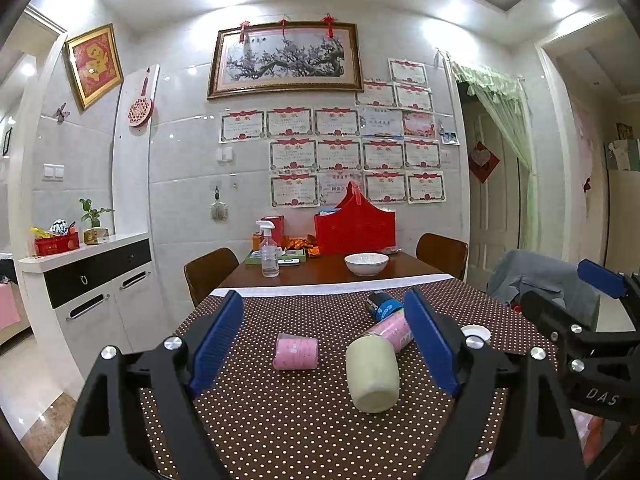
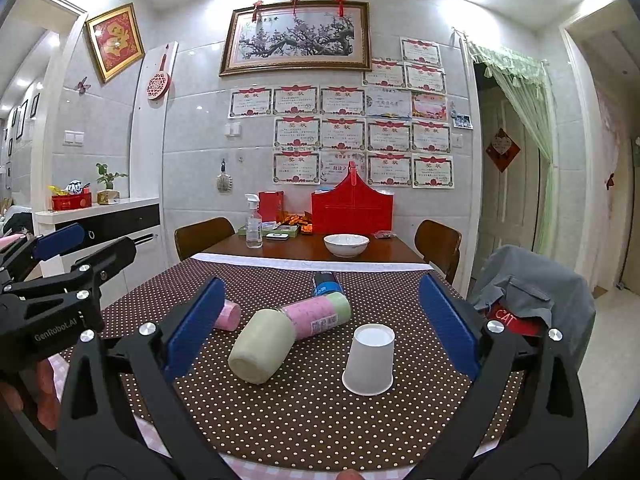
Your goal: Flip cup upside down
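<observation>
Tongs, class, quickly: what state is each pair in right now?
Left tongs: open, holding nothing, above the brown dotted tablecloth.
Right tongs: open, holding nothing; the white paper cup stands upside down between them, untouched.

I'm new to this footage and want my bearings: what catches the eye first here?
On the dotted brown tablecloth, a white paper cup stands upside down between the open right gripper. Left of it lies a pale green cup on its side, with a pink and green bottle behind it.
</observation>
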`<action>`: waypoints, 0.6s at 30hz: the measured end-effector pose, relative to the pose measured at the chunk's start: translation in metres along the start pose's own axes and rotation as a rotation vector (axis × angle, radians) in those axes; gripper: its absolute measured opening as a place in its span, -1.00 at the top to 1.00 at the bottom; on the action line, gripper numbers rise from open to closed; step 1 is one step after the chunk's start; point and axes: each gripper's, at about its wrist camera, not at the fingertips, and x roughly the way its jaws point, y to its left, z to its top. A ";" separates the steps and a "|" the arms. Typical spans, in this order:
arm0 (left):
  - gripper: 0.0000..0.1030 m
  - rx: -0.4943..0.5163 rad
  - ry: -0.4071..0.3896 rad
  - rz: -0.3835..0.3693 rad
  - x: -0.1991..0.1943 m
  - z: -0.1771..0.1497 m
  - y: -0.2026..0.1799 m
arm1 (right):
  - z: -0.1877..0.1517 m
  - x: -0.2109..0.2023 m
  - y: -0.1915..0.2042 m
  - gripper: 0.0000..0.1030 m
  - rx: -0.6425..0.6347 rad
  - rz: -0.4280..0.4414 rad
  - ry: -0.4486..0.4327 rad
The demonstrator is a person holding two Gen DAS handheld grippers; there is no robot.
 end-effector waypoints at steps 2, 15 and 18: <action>-0.59 0.002 -0.004 0.004 0.000 -0.001 0.000 | 0.000 0.000 0.000 -0.86 0.000 -0.001 -0.001; -0.60 0.013 -0.004 0.023 0.004 -0.004 -0.002 | -0.005 0.004 -0.004 -0.87 -0.001 -0.004 0.013; -0.60 0.014 -0.006 0.024 0.004 -0.004 -0.002 | -0.005 0.004 -0.006 -0.87 -0.002 -0.003 0.014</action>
